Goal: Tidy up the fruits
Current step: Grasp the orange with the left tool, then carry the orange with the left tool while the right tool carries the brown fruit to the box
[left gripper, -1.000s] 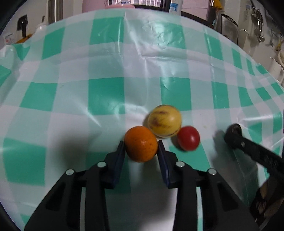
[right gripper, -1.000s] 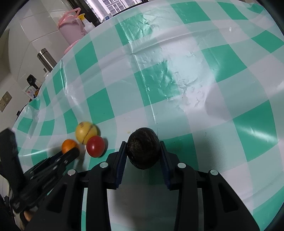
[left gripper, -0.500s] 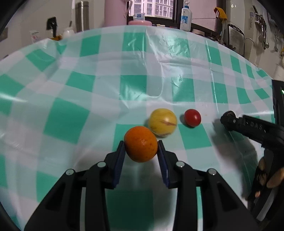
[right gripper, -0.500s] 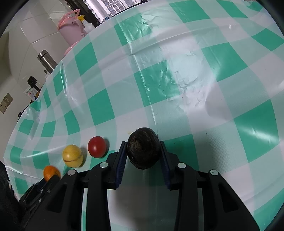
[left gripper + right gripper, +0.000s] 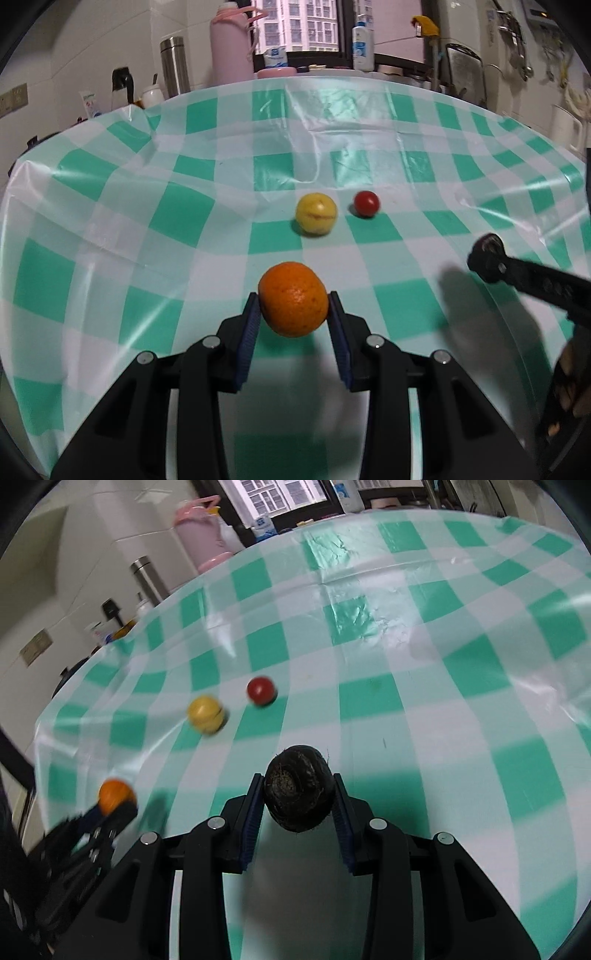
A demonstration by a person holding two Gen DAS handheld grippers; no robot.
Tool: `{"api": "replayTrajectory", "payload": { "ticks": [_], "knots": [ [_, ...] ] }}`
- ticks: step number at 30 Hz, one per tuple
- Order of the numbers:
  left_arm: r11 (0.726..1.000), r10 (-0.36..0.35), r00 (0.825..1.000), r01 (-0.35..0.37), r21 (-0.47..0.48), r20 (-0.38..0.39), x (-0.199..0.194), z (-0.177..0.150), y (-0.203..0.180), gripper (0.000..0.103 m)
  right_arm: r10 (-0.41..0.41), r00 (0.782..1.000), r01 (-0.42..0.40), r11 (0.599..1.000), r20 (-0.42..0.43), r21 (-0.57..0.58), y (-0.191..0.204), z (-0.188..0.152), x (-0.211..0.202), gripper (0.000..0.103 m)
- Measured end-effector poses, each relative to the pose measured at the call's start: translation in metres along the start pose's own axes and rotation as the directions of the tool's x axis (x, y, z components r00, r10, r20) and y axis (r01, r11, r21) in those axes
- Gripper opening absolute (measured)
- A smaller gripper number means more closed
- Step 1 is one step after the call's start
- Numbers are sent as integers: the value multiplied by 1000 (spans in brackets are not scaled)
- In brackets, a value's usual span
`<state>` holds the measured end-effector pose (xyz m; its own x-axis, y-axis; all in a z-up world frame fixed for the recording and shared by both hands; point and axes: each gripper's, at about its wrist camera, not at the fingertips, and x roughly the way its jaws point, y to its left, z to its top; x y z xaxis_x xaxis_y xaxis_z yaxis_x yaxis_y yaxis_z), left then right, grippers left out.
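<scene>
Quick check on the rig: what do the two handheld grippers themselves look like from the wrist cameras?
Both match: the left gripper and right gripper have matte black plastic bodies with angular linkage arms, round silver pivot screws, and blue ribbed pads lining the jaws. No cables or printed markings show. A bare hand shows at the frame edge.

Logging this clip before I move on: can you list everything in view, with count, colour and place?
orange: 1, orange, held between the left tongs' pads, above the cloth
dark fruit: 1, brown-black and rough, held in the right tongs
yellow fruit: 1, yellow with reddish streaks, on the cloth mid-table
red fruit: 1, red, on the cloth just right of the yellow one, apart from it
tablecloth: 1, green and white check, covers the table
bottle: 1, pink, on the counter behind
flask: 1, steel, left of the bottle
left tongs: 1, black with blue pads
right tongs: 1, black with blue pads
</scene>
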<state>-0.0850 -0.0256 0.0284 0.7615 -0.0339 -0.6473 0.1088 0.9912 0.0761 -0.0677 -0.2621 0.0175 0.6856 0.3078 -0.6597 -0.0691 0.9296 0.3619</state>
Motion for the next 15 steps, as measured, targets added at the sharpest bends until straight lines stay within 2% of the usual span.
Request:
{"api": "replayTrajectory", "payload": {
  "ticks": [4, 15],
  "knots": [
    [999, -14, 1000, 13, 44, 16, -16, -13, -14, 37, -14, 1000, 14, 1000, 13, -21, -3, -25, -31, 36],
    [980, -80, 996, 72, 187, 38, -50, -36, -71, 37, -66, 996, 68, 997, 64, -28, -31, -63, -97, 36]
  ]
}}
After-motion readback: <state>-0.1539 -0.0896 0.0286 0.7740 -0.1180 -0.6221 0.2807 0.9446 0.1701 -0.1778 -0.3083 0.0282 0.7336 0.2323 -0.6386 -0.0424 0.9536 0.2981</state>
